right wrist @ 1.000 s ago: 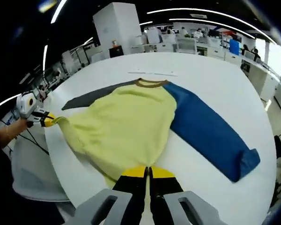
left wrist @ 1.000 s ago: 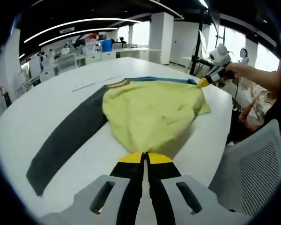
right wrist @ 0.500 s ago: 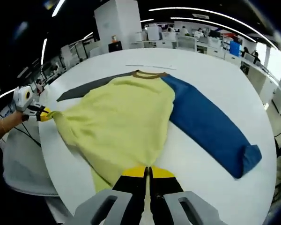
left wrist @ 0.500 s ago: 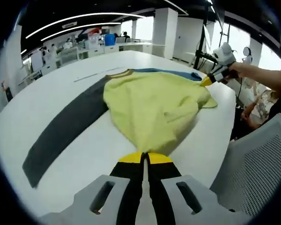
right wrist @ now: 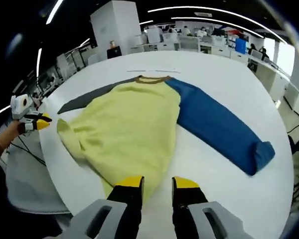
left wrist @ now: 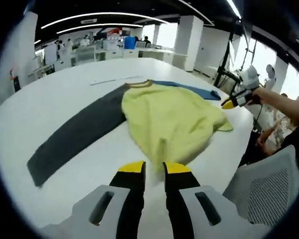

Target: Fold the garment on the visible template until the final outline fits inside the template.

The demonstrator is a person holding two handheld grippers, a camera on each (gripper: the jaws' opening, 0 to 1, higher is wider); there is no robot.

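Now the garment (right wrist: 132,127) lies collar away, sleeves spread sideways; left gripper (left wrist: 153,167) and right gripper (right wrist: 158,182) both gape empty.

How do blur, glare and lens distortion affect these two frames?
Left gripper view: strong fisheye bend, the table edge curves; the shirt looks slightly soft; bright windows wash out behind the right claw. Right gripper view: same bend; the shirt and blue sleeve are fairly sharp; ceiling light strips glare overhead; the left claw near the frame's edge is stretched and dim.
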